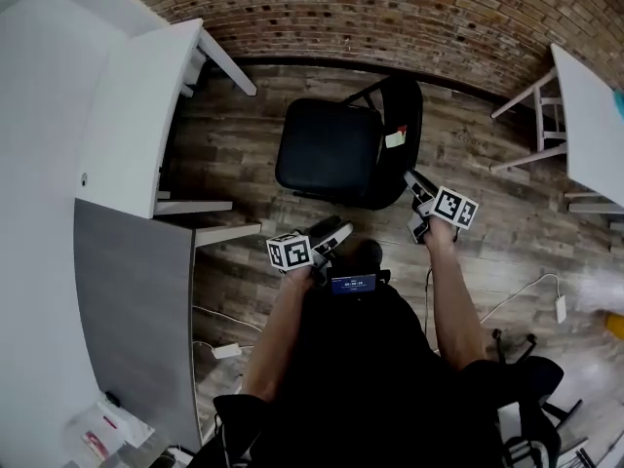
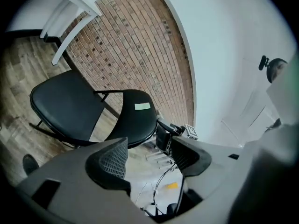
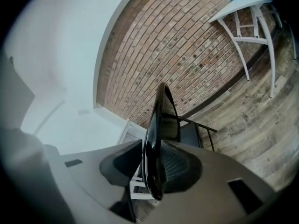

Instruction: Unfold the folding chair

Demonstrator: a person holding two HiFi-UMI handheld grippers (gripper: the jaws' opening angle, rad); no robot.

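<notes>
So the black folding chair (image 1: 341,154) is found standing on the wood-plank floor (image 1: 468,164) in front of the brick wall (image 1: 390,8). It's parked between the left-hand white table (image 1: 127,115) and the right-hand white table (image 1: 595,115). Its padded seat (image 1: 327,149) is laid out pretty much flat. The backrest (image 1: 405,115) is stood up along the seat's right side in the head view, and a small pale label (image 1: 394,137) is stuck on it.

The right gripper (image 1: 417,191) is clamped on the backrest's rim. In the right gripper view the glossy black edge is seen running straight up between the two pads, pinched from both sides.

The left gripper (image 1: 336,230) is held back from the chair, close in front of the person's body and well apart from the seat. Its jaws are spread wide and nothing is gripped. In the left gripper view only floor and a loop of cable (image 2: 161,181) are seen through the gap. The whole chair is seen beyond, with the right gripper latched on at the backrest's edge.

Off to the right in the head view, a white power adapter (image 1: 561,308) is left lying on the floor with its cord trailing from it.
</notes>
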